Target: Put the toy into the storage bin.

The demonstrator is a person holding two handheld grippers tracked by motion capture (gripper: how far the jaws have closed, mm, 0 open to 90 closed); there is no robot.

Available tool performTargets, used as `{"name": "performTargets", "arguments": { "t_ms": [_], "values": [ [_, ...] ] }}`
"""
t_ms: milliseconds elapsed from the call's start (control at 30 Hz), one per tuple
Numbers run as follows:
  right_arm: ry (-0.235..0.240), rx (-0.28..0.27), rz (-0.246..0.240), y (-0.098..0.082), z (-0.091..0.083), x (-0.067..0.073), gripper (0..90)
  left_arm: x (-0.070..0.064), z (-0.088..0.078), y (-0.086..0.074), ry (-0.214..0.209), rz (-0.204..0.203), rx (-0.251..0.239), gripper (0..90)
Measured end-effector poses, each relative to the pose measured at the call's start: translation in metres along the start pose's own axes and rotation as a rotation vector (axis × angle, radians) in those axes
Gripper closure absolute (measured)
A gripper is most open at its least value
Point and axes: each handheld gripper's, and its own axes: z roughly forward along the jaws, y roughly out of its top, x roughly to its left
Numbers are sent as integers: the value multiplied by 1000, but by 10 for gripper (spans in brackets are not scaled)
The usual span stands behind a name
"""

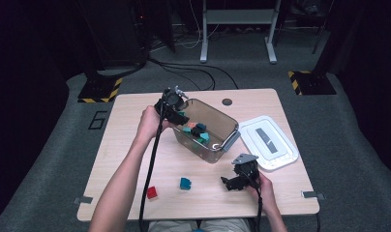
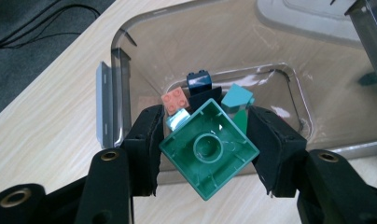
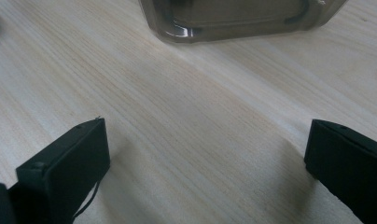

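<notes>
My left gripper [image 2: 206,140] is shut on a green brick [image 2: 209,149], its hollow underside facing the camera, held over the rim of a clear smoky plastic bin [image 2: 144,51]. In the high view that gripper [image 1: 176,112] hovers at the bin's [image 1: 222,145] far left edge. Inside the bin lie several bricks: an orange one [image 2: 176,100], a dark blue one [image 2: 199,82] and a light teal one [image 2: 236,97]. My right gripper [image 1: 230,182] rests low over the table near the front right, jaws wide apart with bare wood between them [image 3: 205,154].
A red brick [image 1: 152,192] and a teal brick [image 1: 185,183] lie on the table near the front. The bin's white lid [image 1: 268,141] sits to its right. The bin wall [image 3: 233,21] stands just ahead of the right gripper.
</notes>
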Motion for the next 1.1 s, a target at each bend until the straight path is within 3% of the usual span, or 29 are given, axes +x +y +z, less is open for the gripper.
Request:
{"name": "performTargets", "arguments": {
  "t_ms": [167,333,833,867,967,1100],
  "values": [
    [0,-1,2,0,0,0,0,-2,10,6,-5,3,-2,476],
    [0,-1,2,0,0,0,0,-1,24,9,-25,-19,5,476],
    [0,-1,2,0,0,0,0,-5,59,16,-40,-49,56,468],
    [0,-1,2,0,0,0,0,-5,60,16,-44,-58,58,458],
    [0,0,2,0,0,0,0,-5,58,15,-35,-75,53,312],
    [0,-1,2,0,0,0,0,-5,50,11,-44,-86,35,218]
  ]
}}
